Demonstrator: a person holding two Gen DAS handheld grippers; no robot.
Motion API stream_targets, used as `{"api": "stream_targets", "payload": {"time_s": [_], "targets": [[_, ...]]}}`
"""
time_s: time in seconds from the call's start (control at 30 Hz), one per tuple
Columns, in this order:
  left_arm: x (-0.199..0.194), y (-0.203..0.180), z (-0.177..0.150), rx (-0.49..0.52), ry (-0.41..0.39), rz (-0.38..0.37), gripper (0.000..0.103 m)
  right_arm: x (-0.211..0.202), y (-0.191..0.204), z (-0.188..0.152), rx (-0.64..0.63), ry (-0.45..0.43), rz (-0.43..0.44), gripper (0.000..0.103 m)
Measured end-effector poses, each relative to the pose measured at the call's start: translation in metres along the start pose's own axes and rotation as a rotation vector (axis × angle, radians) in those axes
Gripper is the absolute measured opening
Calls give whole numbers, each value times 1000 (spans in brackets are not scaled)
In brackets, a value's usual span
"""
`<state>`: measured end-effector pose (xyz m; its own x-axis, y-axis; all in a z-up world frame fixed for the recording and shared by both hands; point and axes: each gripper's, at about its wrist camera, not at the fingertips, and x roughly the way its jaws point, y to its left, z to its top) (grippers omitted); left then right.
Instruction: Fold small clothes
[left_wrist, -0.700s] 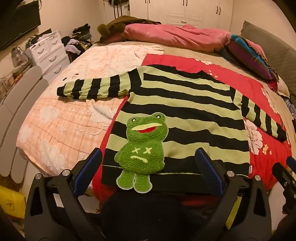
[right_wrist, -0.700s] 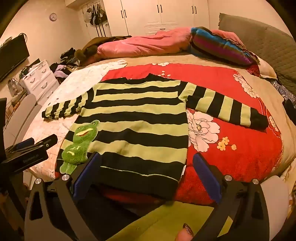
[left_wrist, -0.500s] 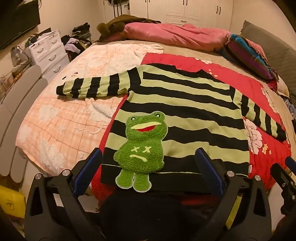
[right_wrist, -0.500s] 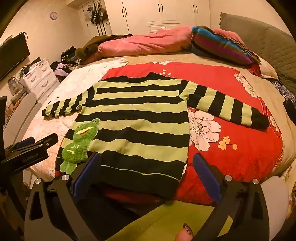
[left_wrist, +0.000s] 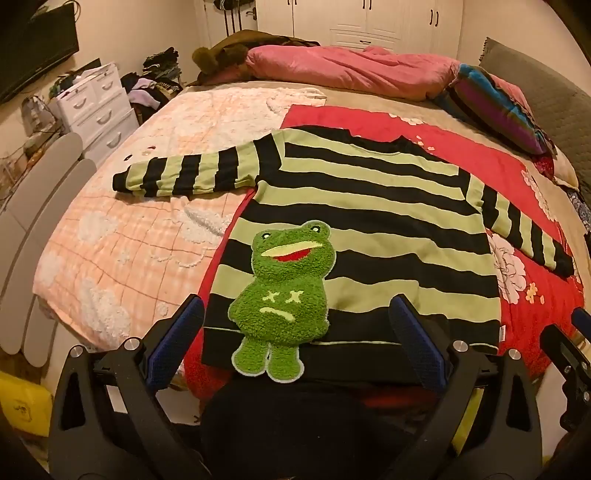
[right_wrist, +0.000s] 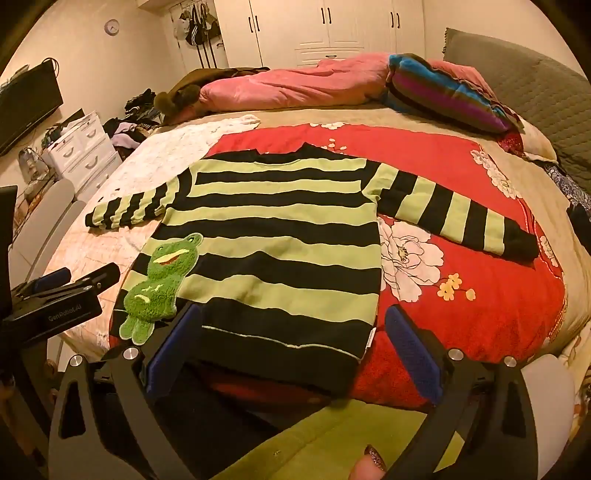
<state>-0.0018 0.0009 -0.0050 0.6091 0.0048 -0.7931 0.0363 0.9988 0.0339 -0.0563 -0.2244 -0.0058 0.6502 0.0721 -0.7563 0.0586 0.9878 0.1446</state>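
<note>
I am holding one tool in each hand, and both are hanging over the near edge of the bed (left_wrist: 122, 236), pointing down at the sweater (left_wrist: 369, 221). The sweater is lying flat on the bed, front side up, with green and black stripes. Its bottom hem (right_wrist: 280, 332) is the part closest to me. One sleeve is sticking out to the left (left_wrist: 184, 171) over the pink blanket (left_wrist: 118, 258), and the other sleeve is sticking out to the right (right_wrist: 454, 218) over the red blanket (right_wrist: 480, 295). A fuzzy green frog (left_wrist: 284, 295) is sitting on the front, near the hem on the left side. My left tool (left_wrist: 295, 332) is wide apart and holding nothing, with the frog and the hem showing between its blue pads. My right tool (right_wrist: 291, 339) is wide apart too and holding nothing, and it is hanging over the right end of the hem. I am thinking no fold is done yet. Here is what could go wrong. If I am pinching too deep, I could be grabbing the red blanket along with the sweater, and then the blanket is coming up too. If I am only catching the top layer of the hem, the back layer is staying down and the fold is coming out crooked. The frog is thick and fluffy, so a pinch there could be slipping off. And if one hand is lifting faster than the other, the sweater is twisting and getting wrinkly.
</note>
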Motion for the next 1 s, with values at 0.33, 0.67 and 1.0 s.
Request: {"api": "stream_targets", "payload": {"time_s": [0.33,0.67,1.0], "targets": [[0,0,0,0,1,9,94,0,1,-1,-4,-4,-1,99],[0,0,2,1,1,11,94,1,2,-2,-4,-1,1,99],[-1,3,4,2,-1,15,94,3,2,-3,-1,1,1,99]]}}
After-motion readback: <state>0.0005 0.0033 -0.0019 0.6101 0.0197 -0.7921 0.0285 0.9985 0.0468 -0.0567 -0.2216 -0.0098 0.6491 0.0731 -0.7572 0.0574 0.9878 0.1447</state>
